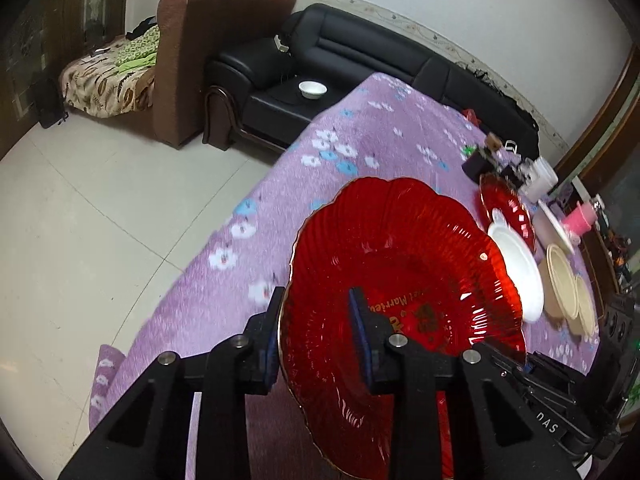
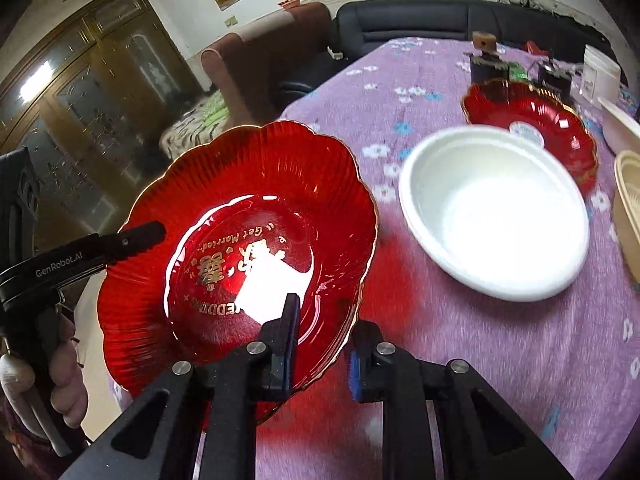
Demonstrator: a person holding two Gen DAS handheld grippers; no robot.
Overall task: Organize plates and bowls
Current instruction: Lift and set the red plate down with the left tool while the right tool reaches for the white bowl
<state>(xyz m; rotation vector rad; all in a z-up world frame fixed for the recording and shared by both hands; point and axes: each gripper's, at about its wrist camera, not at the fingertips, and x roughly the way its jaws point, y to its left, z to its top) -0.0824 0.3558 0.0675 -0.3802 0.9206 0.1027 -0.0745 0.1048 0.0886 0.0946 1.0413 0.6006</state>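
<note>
both grippers clamp the red plate (image 2: 256, 248) by opposite rims. left gripper (image 1: 316, 340), right gripper (image 2: 324, 344). it hangs tilted over the table's (image 2: 500, 360) near edge, beside a white bowl (image 2: 494, 216).

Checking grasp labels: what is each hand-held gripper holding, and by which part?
Both hold the same red plate by its scalloped rim, on opposite edges: the left hand-held gripper on one side, the right hand-held gripper on the other, each with one finger inside and one outside.

We see a table under a purple flowered cloth (image 2: 460, 360); on it rest a white bowl (image 2: 494, 216) at centre right and a second red plate (image 2: 532, 128) at upper right.
</note>
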